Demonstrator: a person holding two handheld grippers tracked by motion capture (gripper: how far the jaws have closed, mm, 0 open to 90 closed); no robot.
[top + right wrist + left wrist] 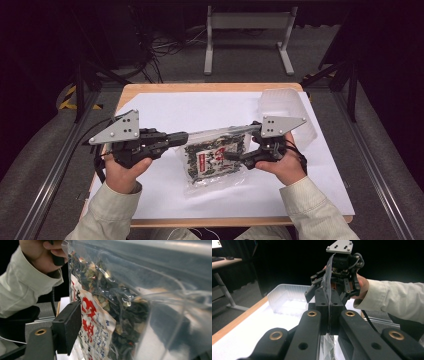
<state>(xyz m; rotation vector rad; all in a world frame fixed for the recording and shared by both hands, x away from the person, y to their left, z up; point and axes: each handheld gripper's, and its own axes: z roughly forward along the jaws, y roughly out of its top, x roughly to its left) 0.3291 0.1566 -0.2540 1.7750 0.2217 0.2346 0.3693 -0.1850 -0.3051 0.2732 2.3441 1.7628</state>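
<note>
A clear plastic bag (215,157) of dark dried greens with a red and white label hangs between my two grippers, just above the white sheet (165,112). My left gripper (181,136) is shut on the bag's top left edge, and the thin film (327,282) stands pinched between its jaws (328,305). My right gripper (236,155) comes in from the right at the bag's upper right part. Its jaws stand wide on either side of the bag (112,297): one black pad (67,327) sits beside the label, the other shows dimly through the film.
A clear plastic tub (285,107) stands at the back right of the wooden table (200,87), also seen beyond the left gripper (287,297). Metal frame rails run along both sides of the table. A white stand and cables lie on the floor behind.
</note>
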